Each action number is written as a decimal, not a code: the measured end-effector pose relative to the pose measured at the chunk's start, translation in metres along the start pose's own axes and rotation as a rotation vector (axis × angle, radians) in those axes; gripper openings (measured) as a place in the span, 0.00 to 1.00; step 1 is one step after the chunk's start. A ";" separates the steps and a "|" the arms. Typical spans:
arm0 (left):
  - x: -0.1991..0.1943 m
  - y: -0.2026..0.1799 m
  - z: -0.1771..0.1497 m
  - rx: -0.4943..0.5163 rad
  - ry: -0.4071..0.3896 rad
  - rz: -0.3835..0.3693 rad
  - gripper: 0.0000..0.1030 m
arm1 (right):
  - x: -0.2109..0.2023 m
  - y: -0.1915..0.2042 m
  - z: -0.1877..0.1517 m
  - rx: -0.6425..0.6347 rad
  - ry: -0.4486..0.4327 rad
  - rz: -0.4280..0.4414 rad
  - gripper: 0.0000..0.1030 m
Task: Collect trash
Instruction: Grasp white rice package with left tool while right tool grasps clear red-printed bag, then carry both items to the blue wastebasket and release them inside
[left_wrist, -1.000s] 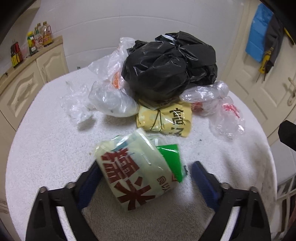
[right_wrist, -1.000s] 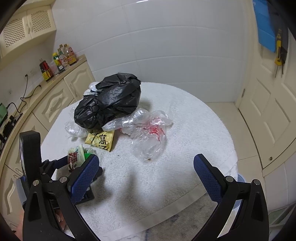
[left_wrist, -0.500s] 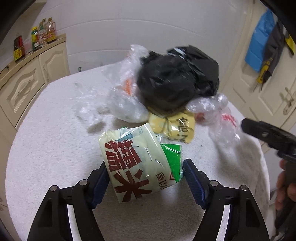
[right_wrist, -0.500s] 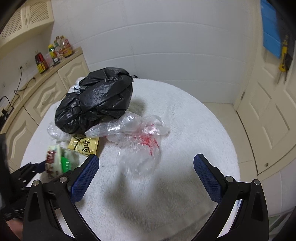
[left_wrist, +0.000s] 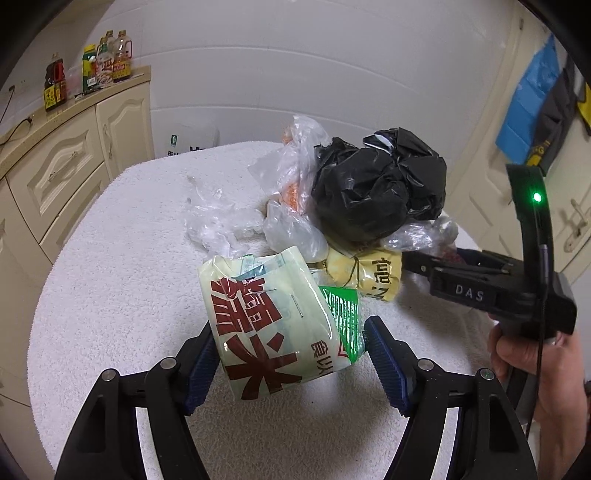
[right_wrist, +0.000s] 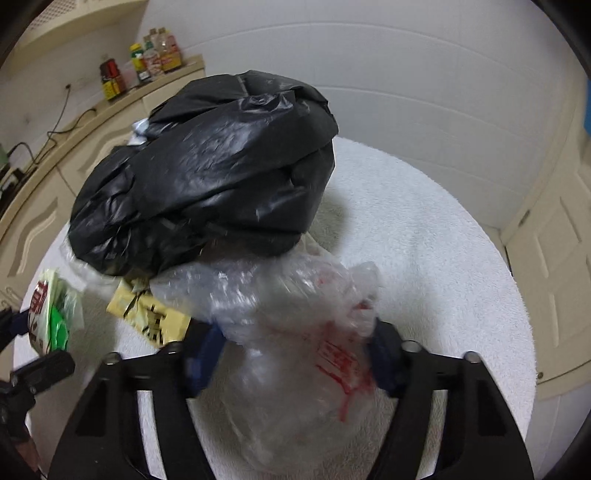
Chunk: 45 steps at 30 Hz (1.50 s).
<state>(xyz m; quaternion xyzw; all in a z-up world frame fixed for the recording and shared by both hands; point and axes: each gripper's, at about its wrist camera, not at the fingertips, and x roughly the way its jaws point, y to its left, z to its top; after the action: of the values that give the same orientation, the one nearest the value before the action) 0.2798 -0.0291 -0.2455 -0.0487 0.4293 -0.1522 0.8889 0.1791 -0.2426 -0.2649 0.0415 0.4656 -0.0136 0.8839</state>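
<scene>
Two claws work a heap of rubbish on a round tabletop (left_wrist: 110, 280) covered in white towelling. A crumpled black plastic sack (right_wrist: 207, 173) sits at the heap's centre, crowding the far side; a yellow packet with black characters (left_wrist: 373, 275) is wedged at its near edge, and loose clear film (left_wrist: 214, 225) trails off to the left. The left claw (left_wrist: 288, 354) grips a pale green bag printed with large red characters (left_wrist: 266, 325), lifted slightly clear of the cloth. The right claw (right_wrist: 295, 354), its jaws having just been closing, presses on a crinkled clear plastic bag with red print (right_wrist: 306, 332), just in front of the sack. Bottles (left_wrist: 88, 74) line a cream cabinet at far left.
</scene>
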 end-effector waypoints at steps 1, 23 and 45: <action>-0.001 -0.003 -0.002 0.001 -0.001 0.000 0.68 | -0.004 -0.003 -0.005 0.011 -0.011 0.016 0.53; -0.055 -0.085 -0.012 0.107 -0.092 -0.049 0.68 | -0.129 -0.036 -0.073 0.176 -0.186 0.021 0.49; -0.061 -0.299 0.006 0.406 -0.143 -0.311 0.68 | -0.272 -0.184 -0.155 0.469 -0.386 -0.203 0.49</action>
<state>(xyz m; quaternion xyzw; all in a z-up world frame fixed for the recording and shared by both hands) 0.1802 -0.2944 -0.1313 0.0546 0.3137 -0.3660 0.8744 -0.1136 -0.4167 -0.1390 0.1942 0.2750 -0.2163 0.9164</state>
